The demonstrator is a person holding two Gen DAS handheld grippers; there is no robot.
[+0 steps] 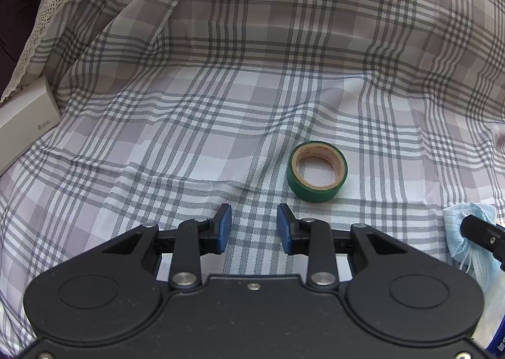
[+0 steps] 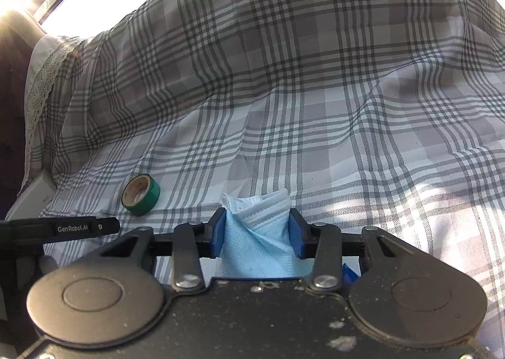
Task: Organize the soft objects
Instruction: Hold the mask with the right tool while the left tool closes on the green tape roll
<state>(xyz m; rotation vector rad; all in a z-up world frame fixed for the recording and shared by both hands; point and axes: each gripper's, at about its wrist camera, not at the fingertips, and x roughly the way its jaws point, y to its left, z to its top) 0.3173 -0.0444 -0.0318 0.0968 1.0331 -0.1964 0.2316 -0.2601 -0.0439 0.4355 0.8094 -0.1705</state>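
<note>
A grey-and-white plaid sheet (image 1: 252,90) covers the whole bed in front of you, rumpled into soft folds and rising toward the back. Along its far left edge runs a cream lace trim (image 1: 47,14), and just below that a white box (image 1: 26,125) lies partly on the sheet. A roll of green tape (image 1: 317,171) lies flat on the plaid, just ahead and right of your left gripper (image 1: 254,226), whose blue fingers (image 1: 224,228) stand a narrow gap apart with only sheet between them. Your right gripper (image 2: 257,232) has its fingers (image 2: 217,232) pressed in on a crumpled light blue face mask (image 2: 257,232), pinched between the pads; its pleated top bunches up above them. Nothing lies between the mask and the tape but bare sheet.
</note>
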